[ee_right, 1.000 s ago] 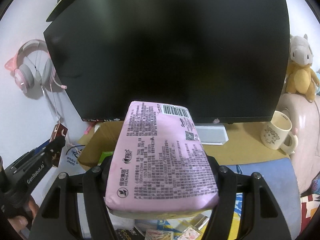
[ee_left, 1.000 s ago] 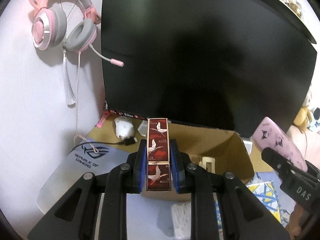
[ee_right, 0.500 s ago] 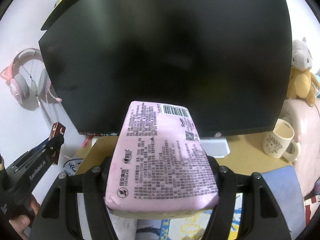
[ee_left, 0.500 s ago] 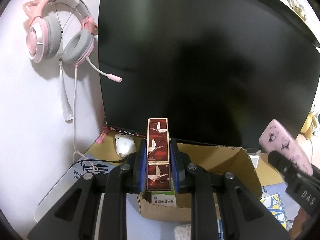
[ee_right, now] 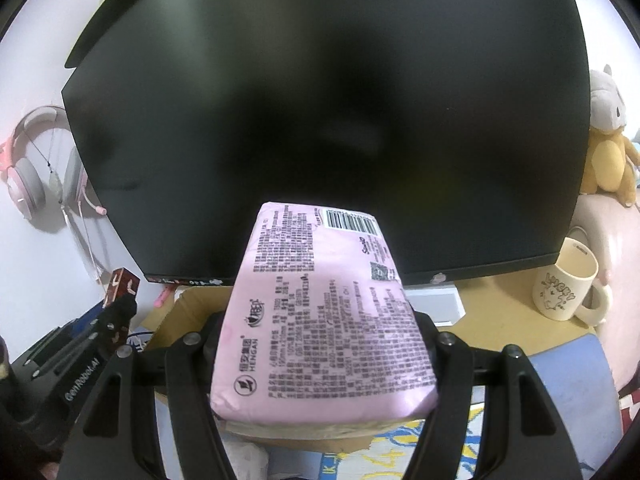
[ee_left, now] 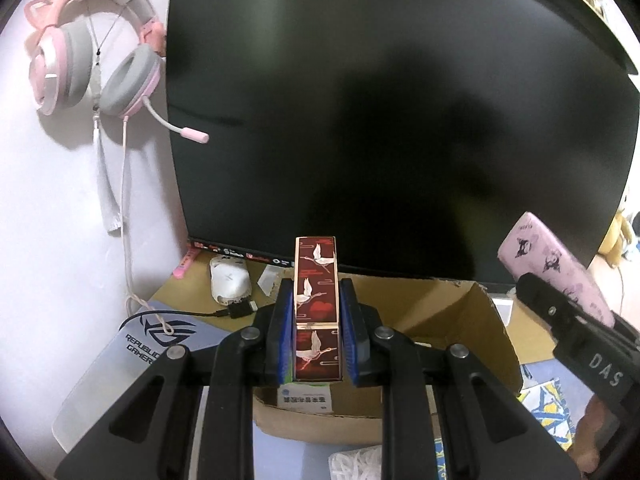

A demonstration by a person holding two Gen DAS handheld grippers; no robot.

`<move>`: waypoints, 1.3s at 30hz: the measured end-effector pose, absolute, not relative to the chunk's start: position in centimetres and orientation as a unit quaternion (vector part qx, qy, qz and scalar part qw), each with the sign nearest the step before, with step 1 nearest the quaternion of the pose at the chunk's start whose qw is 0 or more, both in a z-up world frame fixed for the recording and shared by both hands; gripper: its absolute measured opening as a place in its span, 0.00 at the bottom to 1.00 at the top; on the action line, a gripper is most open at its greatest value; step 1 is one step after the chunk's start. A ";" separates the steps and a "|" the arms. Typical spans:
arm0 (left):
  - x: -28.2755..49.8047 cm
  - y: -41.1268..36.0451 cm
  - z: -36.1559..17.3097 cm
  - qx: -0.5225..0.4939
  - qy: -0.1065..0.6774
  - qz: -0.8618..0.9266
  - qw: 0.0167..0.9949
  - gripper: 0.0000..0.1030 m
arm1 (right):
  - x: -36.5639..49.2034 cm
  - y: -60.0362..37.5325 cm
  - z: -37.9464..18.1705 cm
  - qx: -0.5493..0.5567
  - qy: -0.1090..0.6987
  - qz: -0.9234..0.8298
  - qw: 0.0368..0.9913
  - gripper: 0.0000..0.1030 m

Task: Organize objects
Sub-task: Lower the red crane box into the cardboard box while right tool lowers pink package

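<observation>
Our left gripper (ee_left: 316,332) is clamped on the slim red crane box (ee_left: 315,308), our right gripper (ee_right: 320,360) on the pink tissue pack (ee_right: 324,320); the cardboard box (ee_left: 452,320) sits just below both. Dropping together, we risk collision or snagging its flaps.

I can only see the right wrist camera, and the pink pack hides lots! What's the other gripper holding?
Observer: The left gripper is shut on a tall red box with white cranes.
Operator: Is there a mouse anywhere?
Observer: Yes, a white mouse lies just below the monitor's lower left corner.
Operator: What's on my pack's other side?
Observer: The pink pack shows little black cartoon characters there.
</observation>
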State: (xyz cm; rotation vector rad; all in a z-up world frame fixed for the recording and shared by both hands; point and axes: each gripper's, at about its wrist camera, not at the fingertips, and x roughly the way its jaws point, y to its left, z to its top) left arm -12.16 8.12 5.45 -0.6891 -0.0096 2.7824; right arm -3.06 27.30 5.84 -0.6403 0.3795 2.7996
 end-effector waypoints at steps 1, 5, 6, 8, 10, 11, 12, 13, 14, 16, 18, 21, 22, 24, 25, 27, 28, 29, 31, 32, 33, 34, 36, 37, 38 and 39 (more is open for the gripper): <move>-12.2 8.4 5.4 -0.239 0.000 0.961 0.137 0.20 | -3.0 27.5 5.8 -0.220 0.131 0.959 0.119 0.69; -12.2 8.9 5.1 -0.242 0.004 0.960 0.139 0.20 | -3.2 27.8 5.5 -0.227 0.125 0.959 0.116 0.69; -12.3 9.0 5.1 -0.242 0.004 0.960 0.140 0.20 | -3.3 27.9 5.4 -0.229 0.124 0.958 0.116 0.69; -12.3 9.0 4.9 -0.241 0.006 0.960 0.144 0.20 | -3.4 28.1 5.1 -0.233 0.124 0.957 0.119 0.69; -12.4 9.0 4.8 -0.241 0.008 0.959 0.147 0.20 | -3.5 28.2 4.8 -0.238 0.119 0.956 0.119 0.69; -12.6 8.9 4.7 -0.243 0.006 0.959 0.146 0.20 | -3.5 28.2 4.7 -0.242 0.116 0.956 0.121 0.69; -12.7 8.8 4.7 -0.243 0.002 0.959 0.144 0.20 | -3.6 28.1 4.7 -0.245 0.111 0.955 0.126 0.69; -12.8 8.7 4.7 -0.242 -0.003 0.960 0.141 0.20 | -3.6 28.2 4.6 -0.247 0.109 0.954 0.128 0.69; -12.8 8.6 4.7 -0.241 -0.006 0.961 0.139 0.20 | -3.6 28.2 4.6 -0.248 0.107 0.954 0.130 0.69; -13.1 8.4 4.5 -0.240 -0.009 0.961 0.140 0.20 | -3.6 28.3 4.4 -0.251 0.109 0.953 0.128 0.69; -13.4 8.2 4.3 -0.243 -0.015 0.959 0.148 0.20 | -3.8 28.2 4.1 -0.256 0.108 0.952 0.127 0.69; -14.0 7.7 3.9 -0.250 -0.029 0.955 0.159 0.20 | -4.1 28.0 3.7 -0.261 0.101 0.951 0.132 0.69; -14.2 7.6 3.7 -0.252 -0.033 0.953 0.163 0.20 | -4.2 27.9 3.6 -0.261 0.100 0.951 0.132 0.69; -14.4 7.4 3.4 -0.253 -0.034 0.952 0.170 0.20 | -4.4 27.9 3.3 -0.265 0.108 0.950 0.126 0.69; -14.5 7.4 3.2 -0.251 -0.035 0.952 0.173 0.20 | -4.4 28.0 3.2 -0.267 0.119 0.949 0.120 0.69; -14.6 7.2 2.9 -0.242 -0.042 0.953 0.178 0.20 | -4.5 28.0 3.1 -0.266 0.131 0.949 0.109 0.69; -14.6 7.0 2.8 -0.237 -0.052 0.954 0.177 0.20 | -4.7 27.8 3.0 -0.268 0.130 0.948 0.108 0.69; -14.8 6.8 2.6 -0.236 -0.065 0.954 0.174 0.20 | -4.9 27.5 2.9 -0.269 0.124 0.949 0.110 0.69; -15.4 6.4 2.1 -0.247 -0.084 0.950 0.170 0.19 | -5.2 27.0 2.5 -0.273 0.114 0.948 0.113 0.69; -15.7 6.4 1.9 -0.253 -0.086 0.949 0.169 0.19 | -5.4 26.8 2.3 -0.274 0.110 0.948 0.115 0.69; -15.9 6.4 1.6 -0.257 -0.087 0.948 0.167 0.20 | -5.7 26.6 2.2 -0.275 0.107 0.949 0.115 0.69; -16.2 6.3 1.4 -0.260 -0.087 0.948 0.164 0.20 | -5.8 26.3 2.0 -0.274 0.103 0.949 0.116 0.69; -16.4 6.3 1.1 -0.263 -0.084 0.948 0.161 0.20 | -6.1 25.8 1.6 -0.271 0.092 0.951 0.118 0.69; -16.4 6.2 1.1 -0.262 -0.084 0.948 0.161 0.20 | -6.2 25.5 1.4 -0.269 0.085 0.952 0.118 0.69; -16.4 6.2 1.1 -0.262 -0.084 0.948 0.162 0.20 | -6.3 25.2 1.2 -0.268 0.078 0.953 0.118 0.69; -16.4 6.2 1.1 -0.263 -0.084 0.948 0.161 0.20 | -6.0 24.8 1.1 -0.268 0.074 0.953 0.117 0.69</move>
